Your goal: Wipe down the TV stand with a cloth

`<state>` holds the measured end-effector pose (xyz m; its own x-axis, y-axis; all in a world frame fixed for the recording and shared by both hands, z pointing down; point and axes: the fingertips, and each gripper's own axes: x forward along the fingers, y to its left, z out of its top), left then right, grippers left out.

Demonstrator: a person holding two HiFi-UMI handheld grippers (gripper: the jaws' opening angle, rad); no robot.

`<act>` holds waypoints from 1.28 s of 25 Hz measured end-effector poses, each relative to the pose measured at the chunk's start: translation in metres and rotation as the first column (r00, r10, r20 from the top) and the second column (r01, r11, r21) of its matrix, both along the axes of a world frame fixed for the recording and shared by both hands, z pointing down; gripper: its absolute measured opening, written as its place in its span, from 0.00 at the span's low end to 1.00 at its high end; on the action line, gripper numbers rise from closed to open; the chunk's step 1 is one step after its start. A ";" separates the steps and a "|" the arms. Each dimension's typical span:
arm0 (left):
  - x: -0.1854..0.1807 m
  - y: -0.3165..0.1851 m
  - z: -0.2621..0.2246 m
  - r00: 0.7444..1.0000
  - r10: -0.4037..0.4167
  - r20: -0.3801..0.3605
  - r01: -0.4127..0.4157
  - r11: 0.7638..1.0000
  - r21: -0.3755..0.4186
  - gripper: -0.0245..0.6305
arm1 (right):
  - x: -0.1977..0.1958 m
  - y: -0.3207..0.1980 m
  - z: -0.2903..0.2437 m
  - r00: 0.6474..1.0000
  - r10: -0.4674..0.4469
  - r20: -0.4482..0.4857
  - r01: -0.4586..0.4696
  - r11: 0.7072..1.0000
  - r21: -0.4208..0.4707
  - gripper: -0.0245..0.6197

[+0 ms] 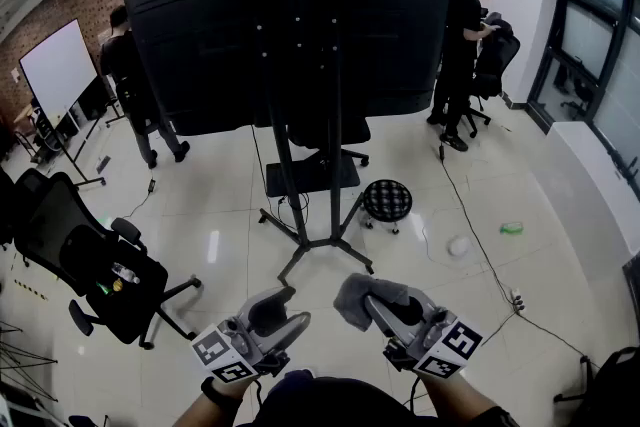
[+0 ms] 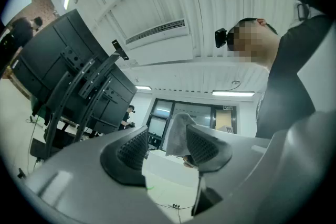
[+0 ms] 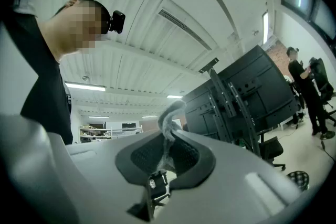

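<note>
The wheeled-looking TV stand is the biggest thing here. Its twin black posts carry a wide dark display, seen from the back, and its splayed base legs reach toward the person across the pale floor. Both grippers hang low on the near side of the stand, well short of those legs, so I judge the step in hand to be bringing the cloth up to the stand, with no wiping begun. The left gripper sits to the left of the stand's base line. Its jaws are parted and nothing lies between the ribbed pads. The right gripper is just beside it, clamped tight on the grey cloth, which is pinched between the pads and bunches up past the jaw tips. That loose crest, not the hard jaw tips, should be what meets the stand. A good approach would be to close in on the nearer post and lay the crest flat against it, then draw it downward in long strokes toward the legs so dust falls onto parts not yet wiped. The empty left gripper could brace the other post, since a stand on such legs may roll or sway under pressure. The cables trailing behind the posts are best avoided.
</note>
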<state>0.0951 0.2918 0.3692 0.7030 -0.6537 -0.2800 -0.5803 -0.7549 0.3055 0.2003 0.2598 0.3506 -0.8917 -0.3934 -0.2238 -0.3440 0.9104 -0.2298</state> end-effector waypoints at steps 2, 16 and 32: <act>-0.005 -0.006 0.001 1.000 -0.005 0.004 0.005 1.000 -0.005 0.42 | -0.007 -0.007 0.000 1.000 -0.010 0.004 0.010 1.000 -0.004 0.08; -0.081 -0.104 0.004 1.000 0.015 -0.007 -0.015 1.000 0.000 0.42 | -0.088 -0.099 0.003 0.999 0.012 -0.032 -0.011 1.000 0.013 0.08; -0.194 -0.204 -0.016 0.995 0.099 0.010 -0.099 0.994 0.041 0.42 | -0.199 -0.205 -0.031 0.993 0.111 -0.047 -0.107 0.991 0.075 0.08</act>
